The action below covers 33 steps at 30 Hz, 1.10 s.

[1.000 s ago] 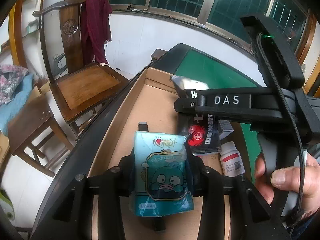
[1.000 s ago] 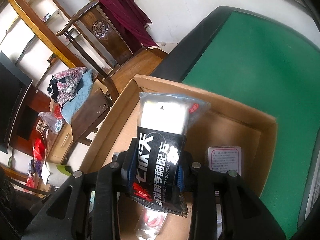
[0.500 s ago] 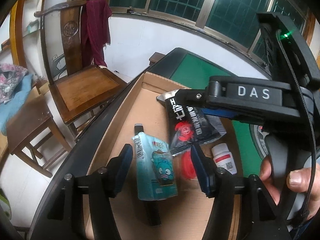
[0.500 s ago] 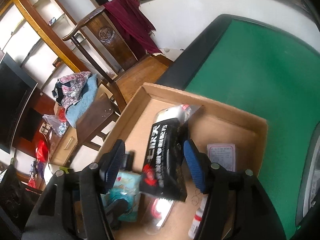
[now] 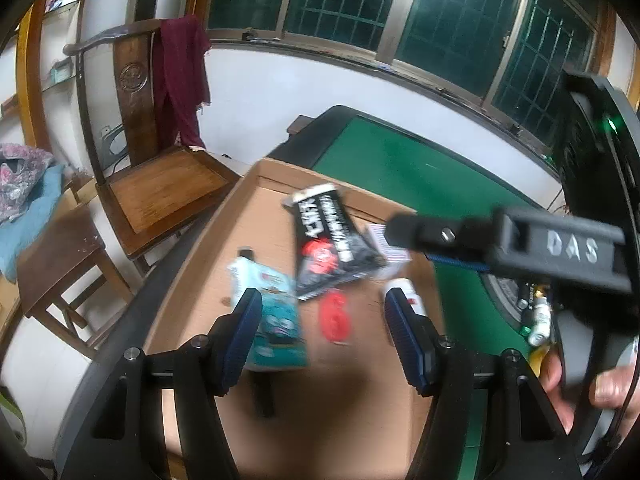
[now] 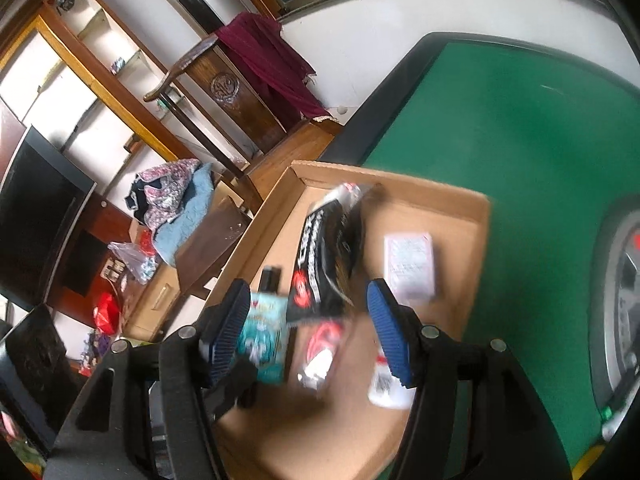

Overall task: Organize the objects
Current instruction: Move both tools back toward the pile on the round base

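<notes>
A shallow cardboard box [image 5: 264, 208] [image 6: 472, 240] lies on the green table. In it lie a teal cartoon pouch [image 5: 276, 316] [image 6: 264, 340], a black snack packet [image 5: 328, 240] [image 6: 328, 256], a red-and-clear packet [image 5: 334, 318] [image 6: 320, 344], a white medicine bottle [image 5: 408, 300] [image 6: 384, 384] and a white card box [image 6: 408, 264]. My left gripper [image 5: 324, 328] is open and empty above the box. My right gripper [image 6: 308, 328] is open and empty above it too; its body shows in the left wrist view [image 5: 520, 248].
The green table [image 5: 400, 168] [image 6: 520, 128] has a black rim. A wooden chair [image 5: 160, 184] with a maroon cloth stands beside it, near a small wooden table [image 5: 56, 256]. A round tray [image 6: 624, 300] with small bottles [image 5: 536, 316] sits at the right.
Both grippers opened and let go: the teal pouch and the black packet now lie in the box. Both grippers have drawn back and up from the box.
</notes>
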{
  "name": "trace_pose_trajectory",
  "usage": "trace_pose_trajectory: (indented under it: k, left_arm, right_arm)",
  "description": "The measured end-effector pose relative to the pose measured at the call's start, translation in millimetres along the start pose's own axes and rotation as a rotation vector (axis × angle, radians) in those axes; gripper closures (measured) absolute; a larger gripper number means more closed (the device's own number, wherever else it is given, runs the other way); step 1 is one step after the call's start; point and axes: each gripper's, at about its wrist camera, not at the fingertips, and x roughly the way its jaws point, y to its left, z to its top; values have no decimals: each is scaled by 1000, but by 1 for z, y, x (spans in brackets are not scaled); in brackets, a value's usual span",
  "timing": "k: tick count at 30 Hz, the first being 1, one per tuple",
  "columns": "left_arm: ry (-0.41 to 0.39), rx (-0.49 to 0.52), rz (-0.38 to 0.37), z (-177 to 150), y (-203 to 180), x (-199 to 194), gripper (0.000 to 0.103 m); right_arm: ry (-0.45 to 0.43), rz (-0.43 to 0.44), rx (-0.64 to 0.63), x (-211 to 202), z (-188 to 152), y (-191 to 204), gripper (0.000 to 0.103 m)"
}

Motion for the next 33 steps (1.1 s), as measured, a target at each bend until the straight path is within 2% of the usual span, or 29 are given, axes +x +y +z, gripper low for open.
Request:
trace_pose_trajectory:
  k: [6,14,19,22,26,28,33]
  left_arm:
    - [9,44,-62,-21,-46,-4,45]
    - [50,195,-145,-45,-134,2,45]
    - [99,286,-186,-65,-178,10,45]
    - [114,334,-186,-76,-196,12,45]
    - [129,354,-182,-80,-207,19,45]
    - [134,362,-175,-81,-208,19,45]
    - [128,390,-157,-82,-205,15,45]
  right_arm:
    - [-44,37,30,-51,-40,-27,43]
    - [-156,23,117,-142,-92,-95,40]
    - [-214,-62,187,-187,-121,-151,39]
    - [-221,-55,243,-198,-135,-192,39]
    - [-196,6,325,-193,-151,-231,39]
    - [-184,20,336,-189,-152,-237,38]
    - [-113,-2,265,-185,-161,-228,38]
